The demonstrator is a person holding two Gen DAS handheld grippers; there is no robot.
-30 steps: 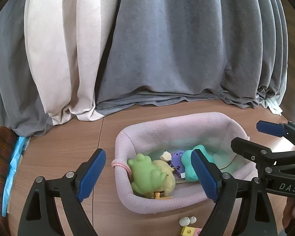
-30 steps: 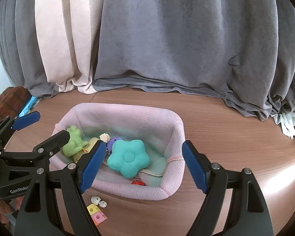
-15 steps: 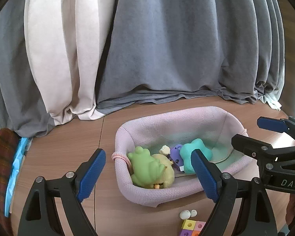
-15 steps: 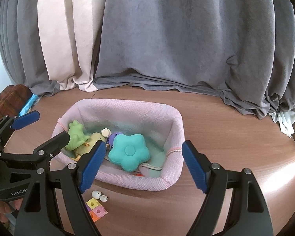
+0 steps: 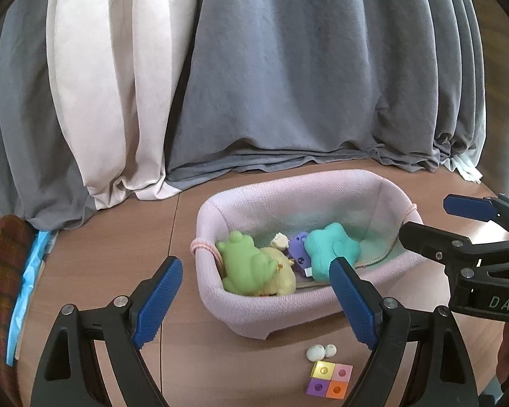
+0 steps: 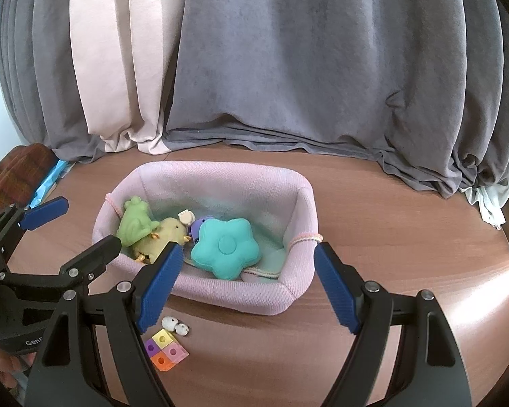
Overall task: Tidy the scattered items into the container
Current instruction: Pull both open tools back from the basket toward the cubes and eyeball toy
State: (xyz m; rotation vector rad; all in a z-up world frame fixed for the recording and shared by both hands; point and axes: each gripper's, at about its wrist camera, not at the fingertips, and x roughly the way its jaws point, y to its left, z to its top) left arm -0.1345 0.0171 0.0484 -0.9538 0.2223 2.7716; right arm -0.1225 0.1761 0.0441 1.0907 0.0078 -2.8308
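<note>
A pink knitted basket point(image 5: 254, 312) point(image 6: 247, 300) sits on the wooden table. Inside lie a green frog toy point(image 5: 246, 264) point(image 6: 135, 220), a yellow chick point(image 5: 283, 276) point(image 6: 163, 234), a purple toy point(image 5: 298, 247) and a teal flower cushion point(image 5: 329, 249) point(image 6: 225, 247). On the table in front of the basket rest two small white beads point(image 5: 320, 351) point(image 6: 174, 325) and a four-colour block point(image 5: 329, 380) point(image 6: 166, 349). My left gripper point(image 5: 254, 298) is open, empty, over the basket's near wall. My right gripper point(image 6: 247, 281) is open and empty too, above the basket's front rim.
Grey and cream curtains point(image 5: 254, 84) hang behind the table and pool on its far edge. A reddish cloth point(image 5: 0, 271) and a blue sheet point(image 5: 27, 291) lie at the left edge. Each gripper shows in the other's view: right point(image 5: 471, 237), left point(image 6: 51, 237).
Both views have drawn back from the basket. The basket sits farther away and higher in frame, and the block and beads in front of it have come fully into view.
</note>
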